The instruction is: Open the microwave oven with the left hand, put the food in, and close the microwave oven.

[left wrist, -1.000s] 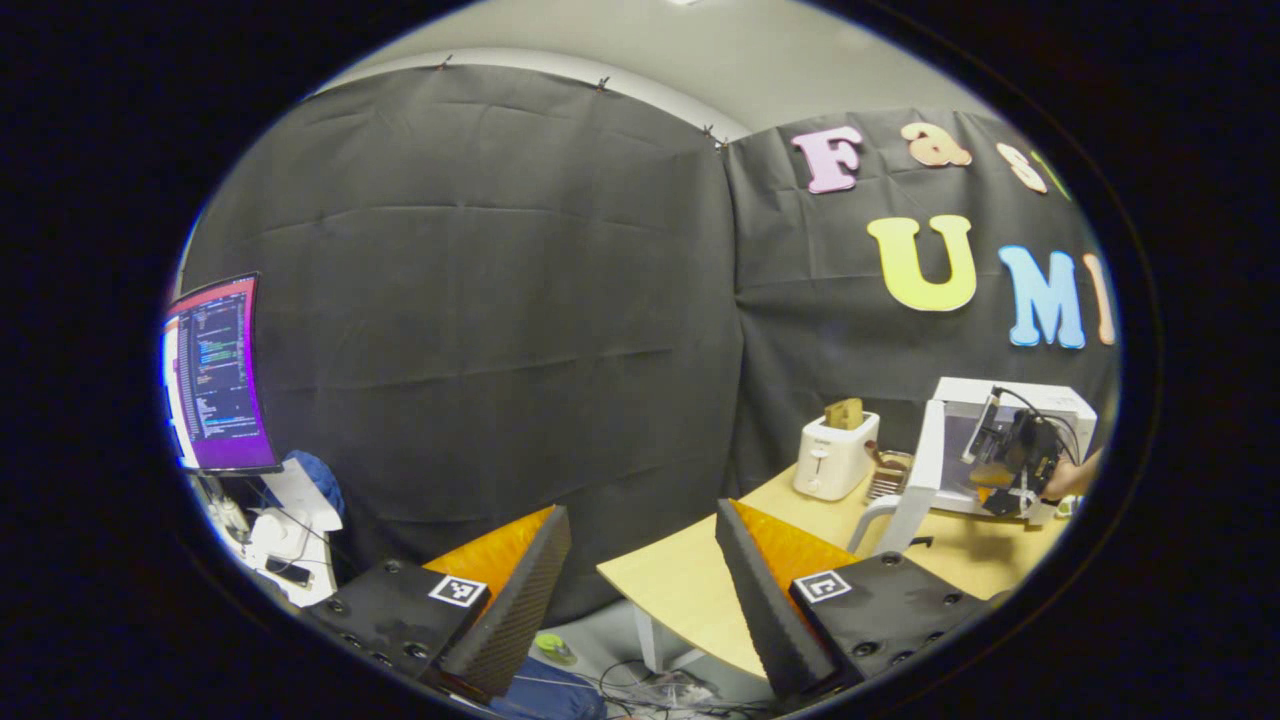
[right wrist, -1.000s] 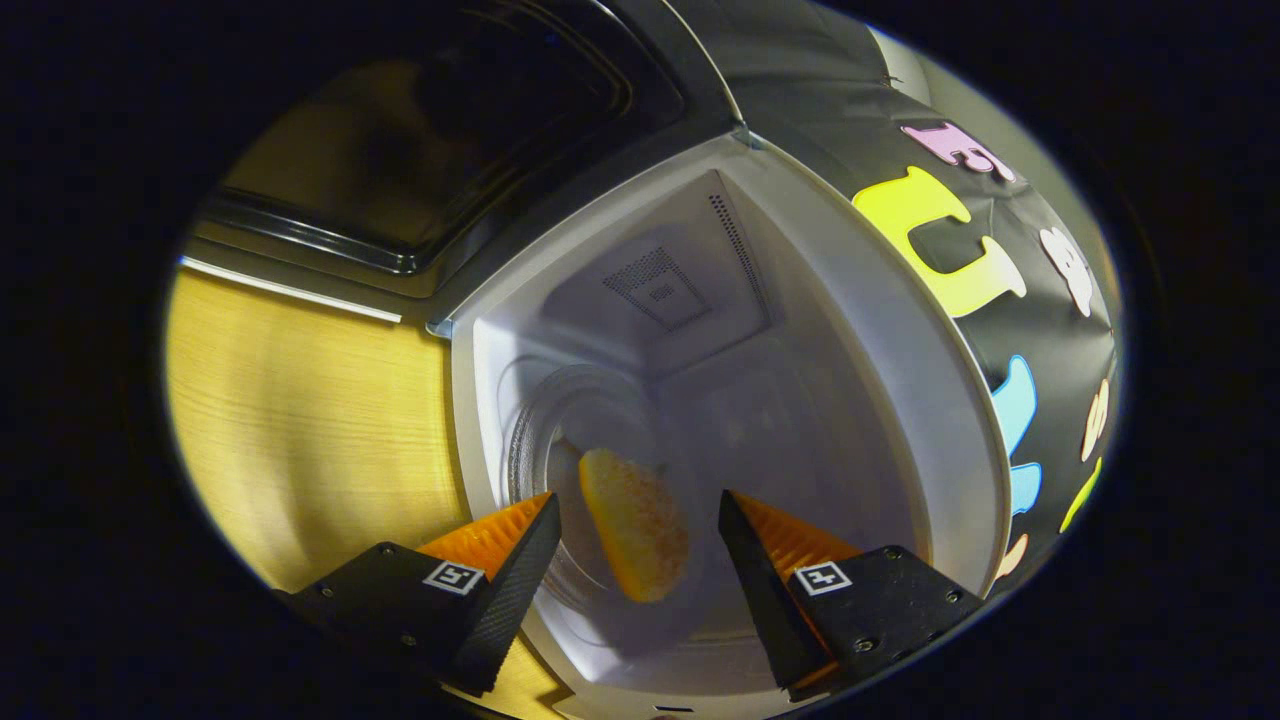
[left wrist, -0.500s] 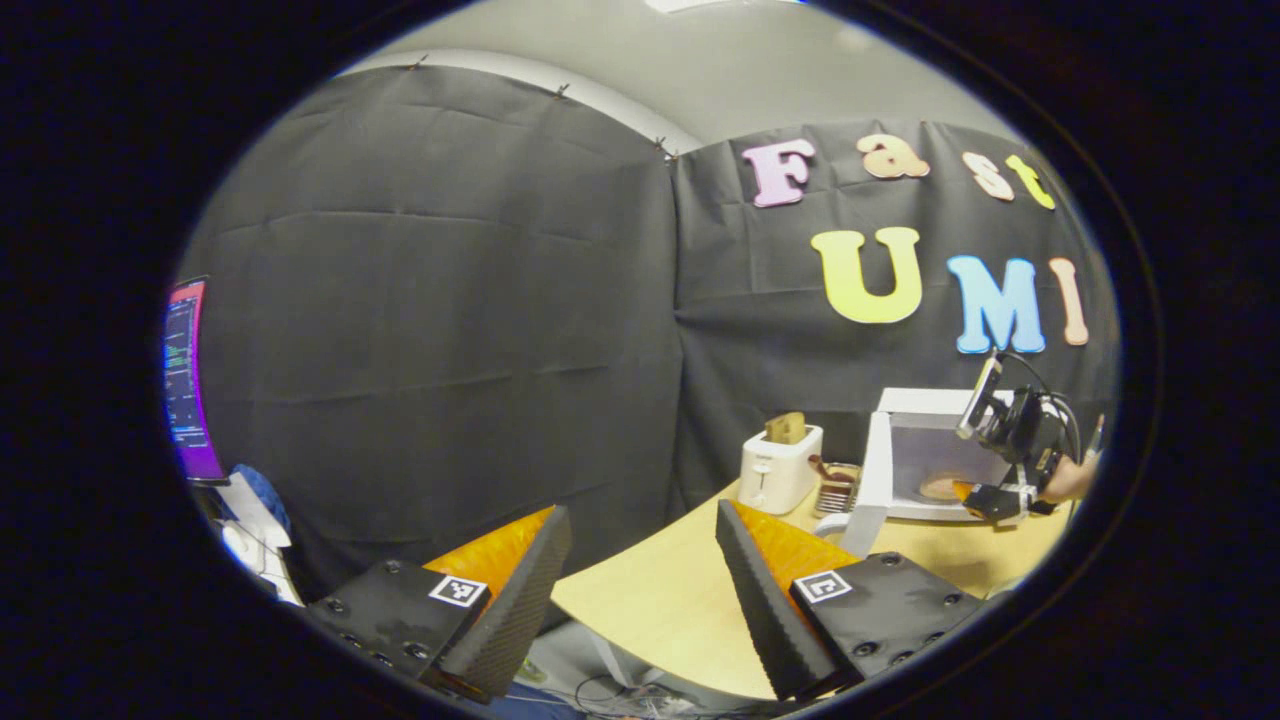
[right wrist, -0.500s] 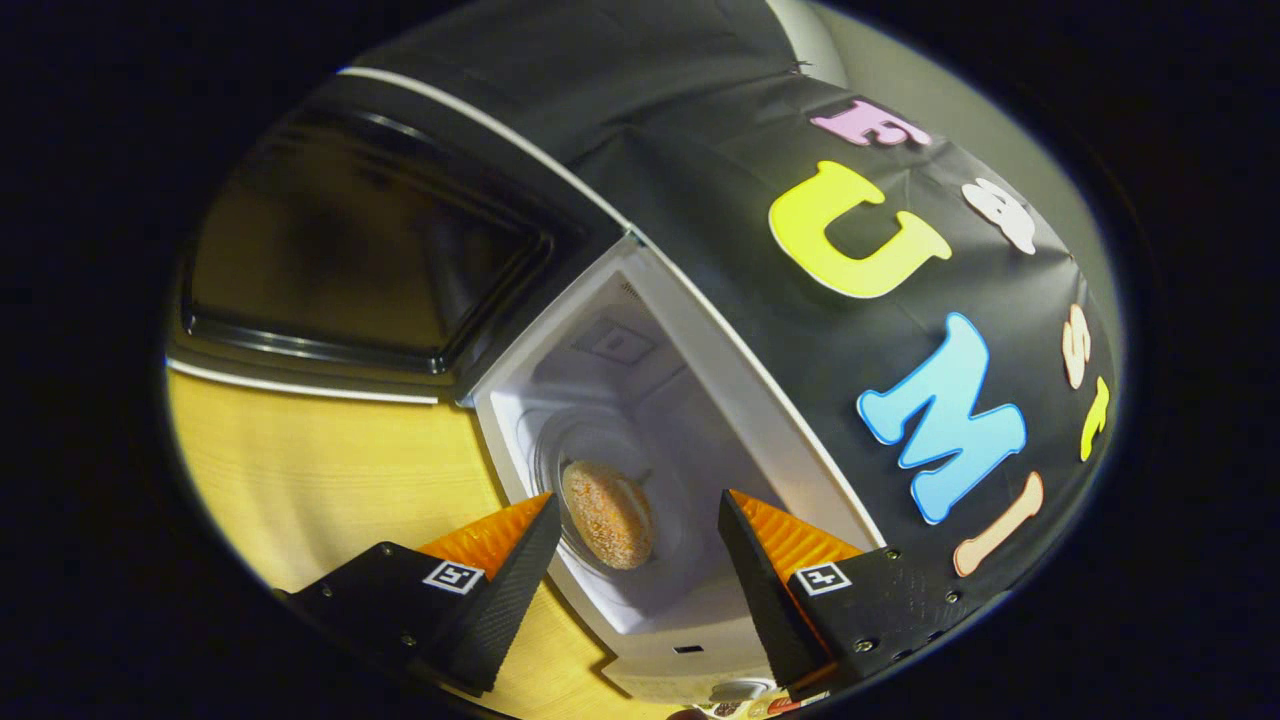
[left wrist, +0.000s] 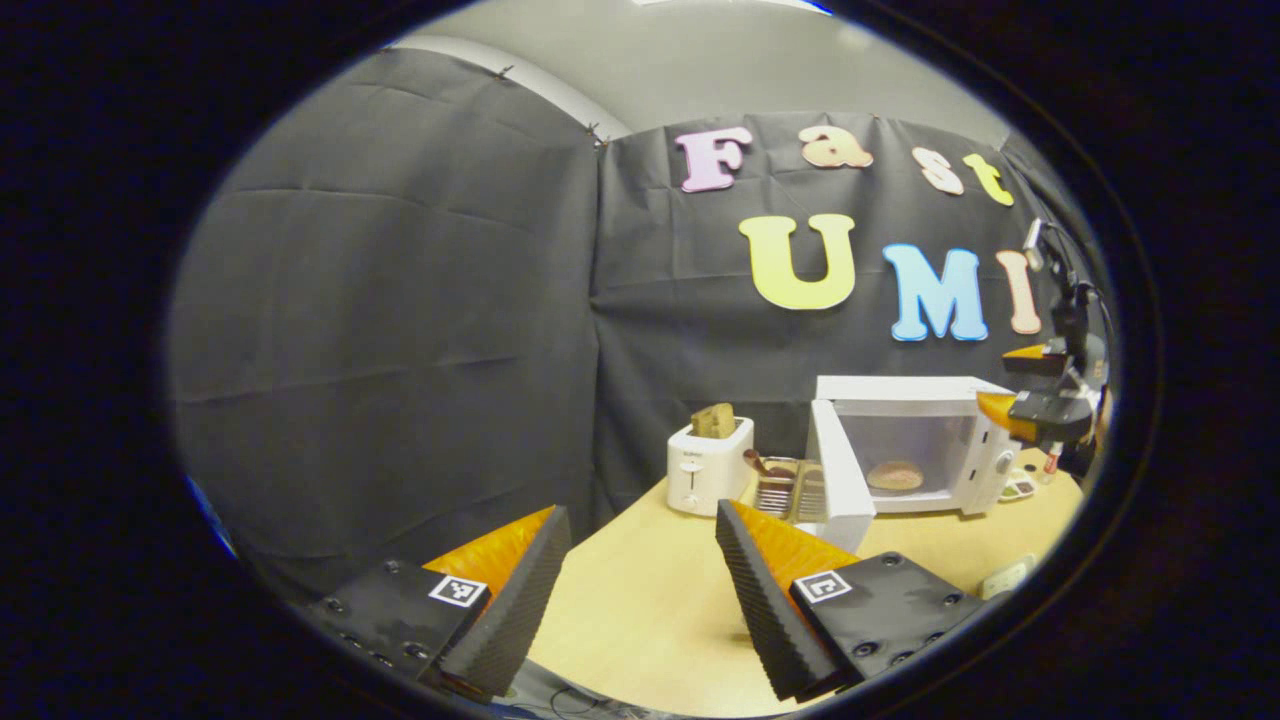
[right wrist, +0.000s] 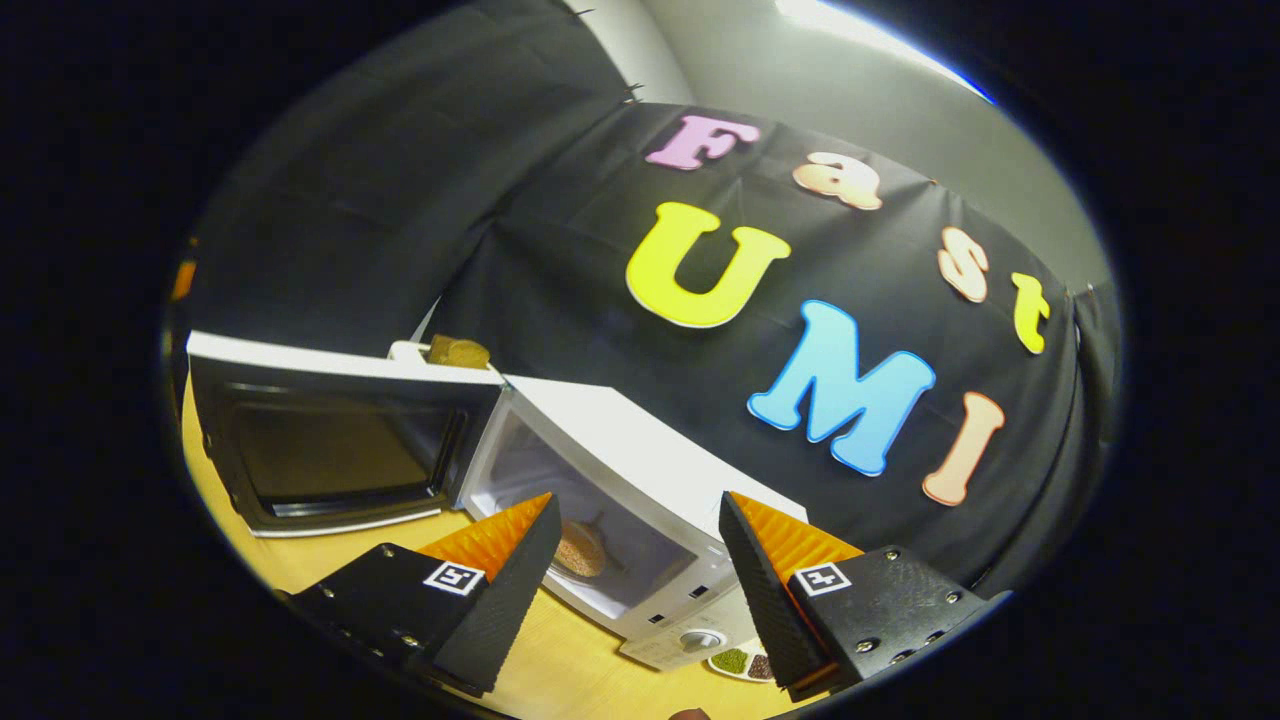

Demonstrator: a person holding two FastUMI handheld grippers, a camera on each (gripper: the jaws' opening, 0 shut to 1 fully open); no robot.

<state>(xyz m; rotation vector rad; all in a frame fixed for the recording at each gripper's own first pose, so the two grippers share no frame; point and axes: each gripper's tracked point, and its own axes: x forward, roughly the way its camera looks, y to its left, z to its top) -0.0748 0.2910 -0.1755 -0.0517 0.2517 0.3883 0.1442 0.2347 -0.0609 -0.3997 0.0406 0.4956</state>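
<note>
Left gripper view: bun sits inside the microwave oven, door swung wide; both my grippers, left and right, spread empty, so next the left must push it shut.

Left gripper view looks from well back, off the table's near edge, facing the open microwave across the wood. Right gripper view sits close, above and to the oven's control side, tilted, looking down at the microwave (both catch its open door and cavity).
</note>
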